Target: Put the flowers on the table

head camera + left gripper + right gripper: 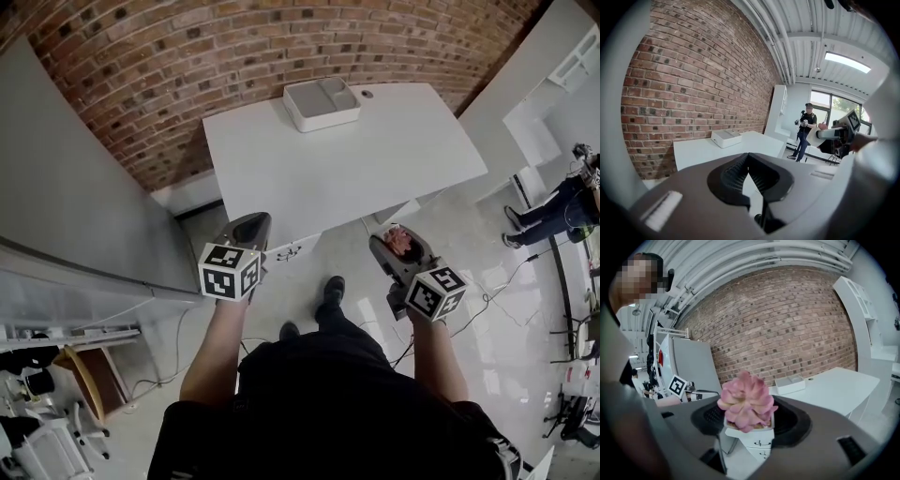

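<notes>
A pink succulent flower [746, 401] in a small white pot [750, 436] sits between the jaws of my right gripper [749, 422], which is shut on the pot. In the head view the flower [400, 241] and right gripper [403, 251] hang over the floor, just short of the front edge of the white table [375, 164]. My left gripper [251, 228] is held at about the same height near the table's front left corner. Its ribbed pads [736, 171] meet at the tip with nothing held, so the left gripper [748, 157] is shut.
A white tray [322, 103] rests at the table's far edge against the brick wall [187, 56]. A grey partition [84, 206] stands to the left. Cables [511, 281] trail across the floor on the right, where another person [567, 202] stands by white cabinets.
</notes>
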`<state>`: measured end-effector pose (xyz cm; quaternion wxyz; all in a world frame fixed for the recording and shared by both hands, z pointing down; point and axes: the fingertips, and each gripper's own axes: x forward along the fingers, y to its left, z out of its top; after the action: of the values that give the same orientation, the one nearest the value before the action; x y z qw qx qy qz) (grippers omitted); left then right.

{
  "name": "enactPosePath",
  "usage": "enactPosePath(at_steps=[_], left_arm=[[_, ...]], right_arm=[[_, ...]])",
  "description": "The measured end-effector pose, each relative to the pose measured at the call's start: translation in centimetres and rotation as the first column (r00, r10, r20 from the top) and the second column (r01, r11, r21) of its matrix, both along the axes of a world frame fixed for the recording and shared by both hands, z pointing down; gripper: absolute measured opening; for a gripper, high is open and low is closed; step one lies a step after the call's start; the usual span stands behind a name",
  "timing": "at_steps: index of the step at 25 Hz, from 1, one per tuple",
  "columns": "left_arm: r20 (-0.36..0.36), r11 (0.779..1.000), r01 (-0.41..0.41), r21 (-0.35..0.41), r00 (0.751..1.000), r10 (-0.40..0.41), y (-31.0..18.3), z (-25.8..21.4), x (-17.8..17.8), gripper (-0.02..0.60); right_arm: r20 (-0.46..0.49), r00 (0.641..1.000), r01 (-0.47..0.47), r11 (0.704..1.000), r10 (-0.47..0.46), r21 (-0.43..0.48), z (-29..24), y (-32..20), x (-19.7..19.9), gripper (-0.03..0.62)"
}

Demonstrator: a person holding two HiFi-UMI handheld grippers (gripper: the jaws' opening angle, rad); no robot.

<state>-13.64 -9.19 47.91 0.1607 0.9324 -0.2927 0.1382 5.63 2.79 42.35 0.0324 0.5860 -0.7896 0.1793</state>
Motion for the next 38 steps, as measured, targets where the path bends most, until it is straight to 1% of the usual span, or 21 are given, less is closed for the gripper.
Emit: enactPosePath(at_steps=[4,7,10,15,21,25,27,31,35,38], left_arm=[[0.012,1.0,0.029,0.001,0.999,-0.029,-2.3,-0.1,0.6,0.012],[0.011,0.999,0.051,-0.001,0.999,-0.051,-4.5,-0.5,1.9,0.012],[0.027,0.998,0.06,-0.005,0.998,-0.06,-6.5,-0.6,3.6,0.012],[0.049,0.998,0.062,-0.009,0.997,-0.061,-9.6,-0.4,7.6,0.012],[0.084,0.996,0.083,-0.024,0.993,-0.08,-12.2,0.2,11.1,0.012],[0.098,0.997,0.082,-0.006,0.992,-0.081,-13.5,-0.2,13.1,0.012],[0.096,0.997,0.08,0.008,0.992,-0.08,-14.3,-0.5,13.9,0.012],[0.082,0.998,0.067,0.013,0.994,-0.068,-16.6,-0.7,14.3,0.012],[0.049,0.998,0.065,0.0,0.997,-0.065,-20.1,-0.6,13.6,0.011],[0.037,0.999,0.037,-0.005,0.999,-0.037,-22.3,-0.7,13.5,0.011]], right_arm=[[0.026,0.999,0.021,1.0,-0.021,0.004,0.4,-2.9,1.3,0.249],[0.037,0.999,0.04,0.999,-0.04,0.012,0.1,-5.5,2.7,0.249],[0.058,0.996,0.063,0.998,-0.063,0.002,0.5,-8.0,4.2,0.249],[0.085,0.993,0.087,0.996,-0.085,-0.021,1.8,-12.0,7.6,0.249],[0.127,0.984,0.126,0.992,-0.122,-0.028,3.0,-15.2,10.9,0.249],[0.121,0.982,0.152,0.988,-0.147,-0.033,3.3,-16.6,13.3,0.249],[0.115,0.983,0.146,0.989,-0.141,-0.035,3.4,-17.5,14.6,0.249],[0.113,0.987,0.116,0.992,-0.111,-0.045,3.7,-19.5,15.6,0.249],[0.104,0.991,0.088,0.993,-0.08,-0.074,4.2,-23.0,15.1,0.249],[0.091,0.993,0.084,0.992,-0.076,-0.091,4.0,-25.4,14.3,0.249]])
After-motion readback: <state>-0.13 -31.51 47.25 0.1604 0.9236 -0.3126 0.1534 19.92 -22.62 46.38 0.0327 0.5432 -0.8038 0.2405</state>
